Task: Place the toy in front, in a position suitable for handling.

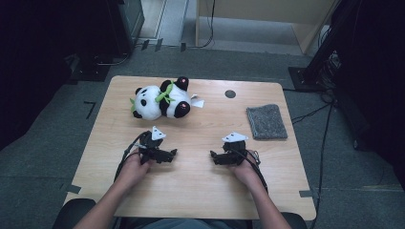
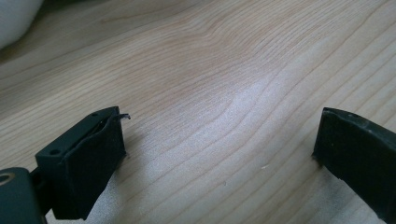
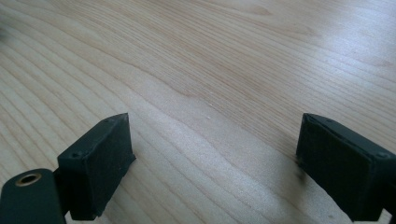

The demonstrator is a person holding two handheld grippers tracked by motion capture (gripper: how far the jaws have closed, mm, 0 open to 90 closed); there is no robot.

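One wooden table (image 1: 191, 181) carries everything. Toward its far edge lies a plush panda (image 1: 160, 101) on its side, perhaps with a white tag beside it; a grey cloth (image 1: 266, 121) sits right. Nearer, the left claw (image 1: 173, 153) and right claw (image 1: 213, 155) rest released, gripping nothing.

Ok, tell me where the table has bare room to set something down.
The near edge of the table is bare, on either side of the person's forearms. The far-right corner past the grey cloth is free but for a dark round mark. The far left is crowded by the plush panda.
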